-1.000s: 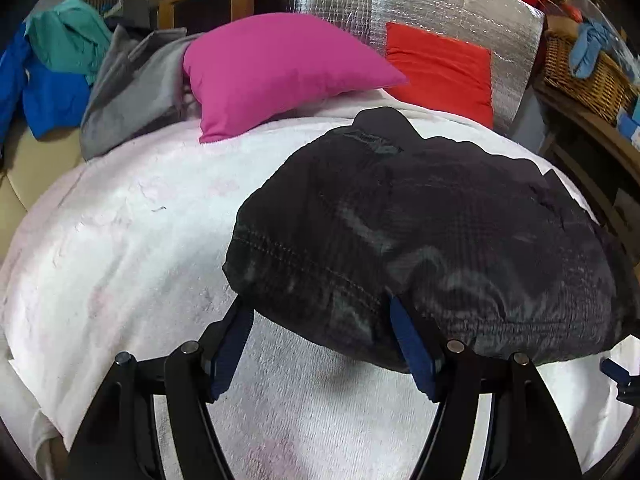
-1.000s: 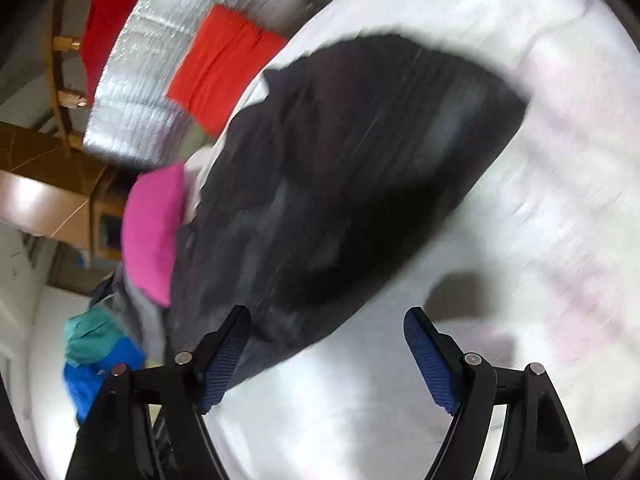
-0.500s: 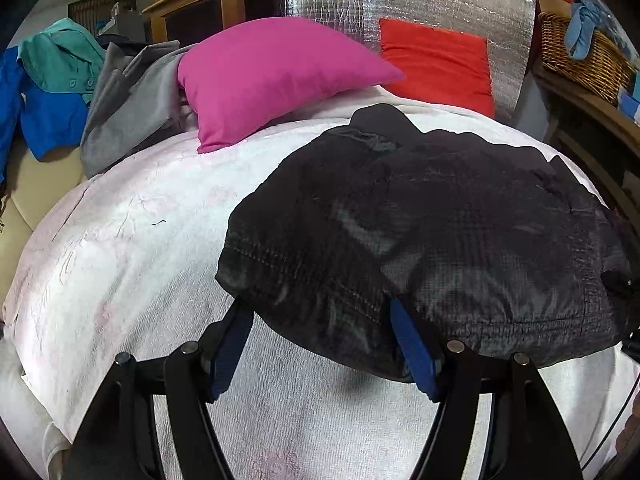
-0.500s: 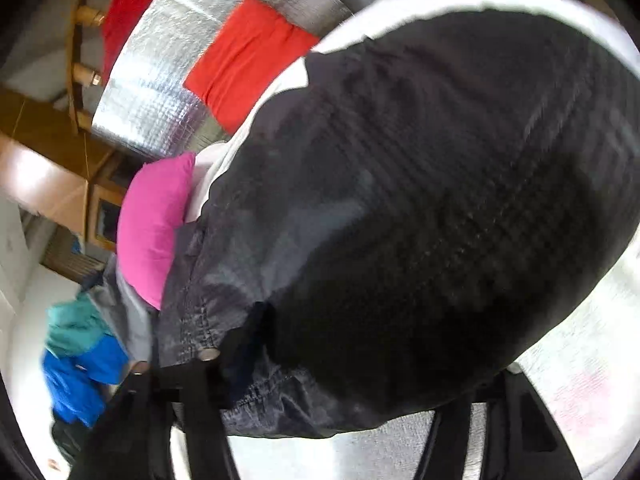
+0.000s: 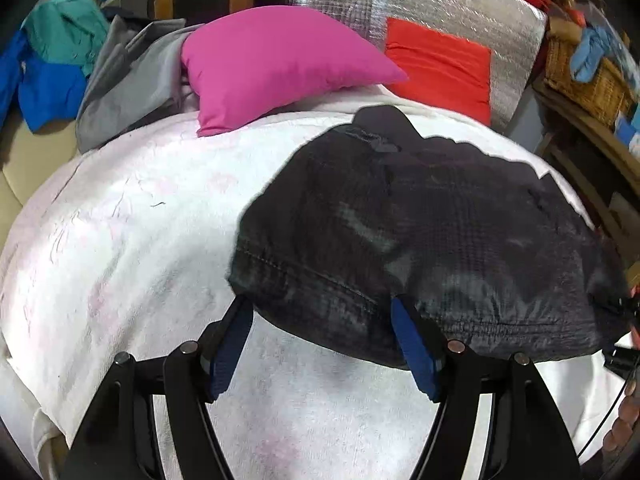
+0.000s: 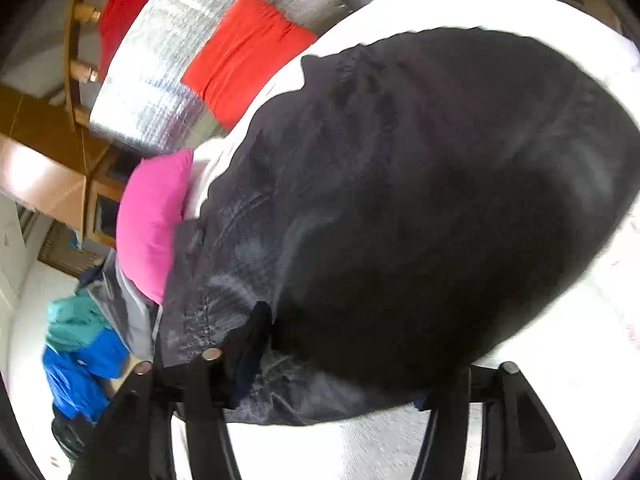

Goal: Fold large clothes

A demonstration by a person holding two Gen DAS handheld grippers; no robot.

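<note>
Between the spread jaws of the left gripper (image 5: 322, 334) lies the near hem of the black jacket (image 5: 432, 248), its pads apparently not pressing it, on the white blanket (image 5: 120, 264). Rightward, the right gripper (image 6: 340, 372) jaws are opening, jacket fabric bunched between and over them.
</note>
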